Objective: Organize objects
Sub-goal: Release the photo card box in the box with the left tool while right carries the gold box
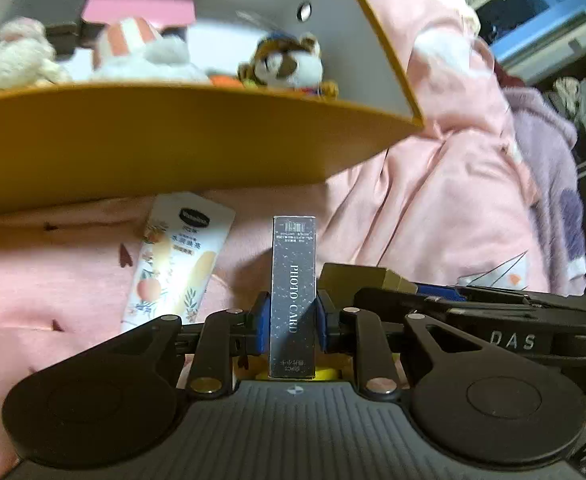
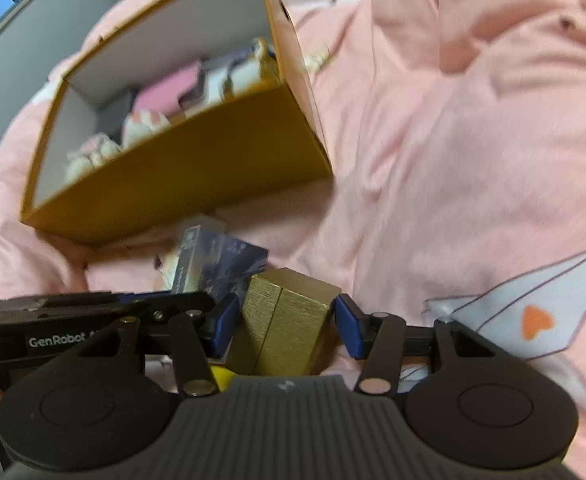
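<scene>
My left gripper (image 1: 292,316) points downward, clamped on the dark photo card box (image 1: 293,296) — my right gripper (image 2: 285,328) tilts steeply, its pads around the gold box (image 2: 289,320), grip unclear.

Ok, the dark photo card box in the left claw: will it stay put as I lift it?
Probably. The photo card box looks stiff, with blue pads squarely on its narrow sides. It stands tall above the left claw, so it may pivot if bumped.
</scene>
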`<state>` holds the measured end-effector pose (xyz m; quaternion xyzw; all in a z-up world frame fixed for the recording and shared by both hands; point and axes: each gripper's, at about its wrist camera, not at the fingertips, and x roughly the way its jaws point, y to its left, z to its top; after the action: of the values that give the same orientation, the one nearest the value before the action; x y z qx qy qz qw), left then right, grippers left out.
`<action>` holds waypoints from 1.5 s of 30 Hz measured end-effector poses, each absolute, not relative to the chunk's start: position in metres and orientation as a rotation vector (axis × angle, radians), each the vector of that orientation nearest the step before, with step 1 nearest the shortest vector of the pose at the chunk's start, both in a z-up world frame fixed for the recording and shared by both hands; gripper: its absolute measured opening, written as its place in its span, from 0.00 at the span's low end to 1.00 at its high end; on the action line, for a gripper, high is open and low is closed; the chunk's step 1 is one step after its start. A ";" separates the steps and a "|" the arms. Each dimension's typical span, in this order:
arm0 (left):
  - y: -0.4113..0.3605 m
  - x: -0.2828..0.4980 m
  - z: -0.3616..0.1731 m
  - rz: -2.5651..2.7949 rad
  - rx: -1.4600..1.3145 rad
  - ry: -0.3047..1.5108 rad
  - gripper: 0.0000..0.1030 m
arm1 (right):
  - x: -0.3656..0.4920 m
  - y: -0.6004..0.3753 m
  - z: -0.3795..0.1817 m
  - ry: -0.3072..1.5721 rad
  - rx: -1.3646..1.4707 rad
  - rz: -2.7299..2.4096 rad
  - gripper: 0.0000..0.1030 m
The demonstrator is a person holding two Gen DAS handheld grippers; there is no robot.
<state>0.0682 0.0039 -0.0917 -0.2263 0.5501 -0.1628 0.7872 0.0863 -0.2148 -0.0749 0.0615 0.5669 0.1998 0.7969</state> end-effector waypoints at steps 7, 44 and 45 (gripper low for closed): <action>0.015 0.061 -0.048 -0.390 -0.545 1.066 0.25 | 0.093 -0.224 -0.030 1.098 0.184 0.455 0.53; 0.060 0.236 -0.056 -0.151 -0.510 0.929 0.25 | 0.236 -0.143 0.022 0.793 0.046 0.570 0.53; 0.059 0.238 -0.060 -0.158 -0.522 0.935 0.25 | 0.238 -0.142 0.021 0.794 0.045 0.568 0.53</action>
<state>0.2379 0.0590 -0.0599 -0.2486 0.4452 -0.0750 0.8570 0.2384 -0.1418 0.0205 0.0214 0.3813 0.2729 0.8830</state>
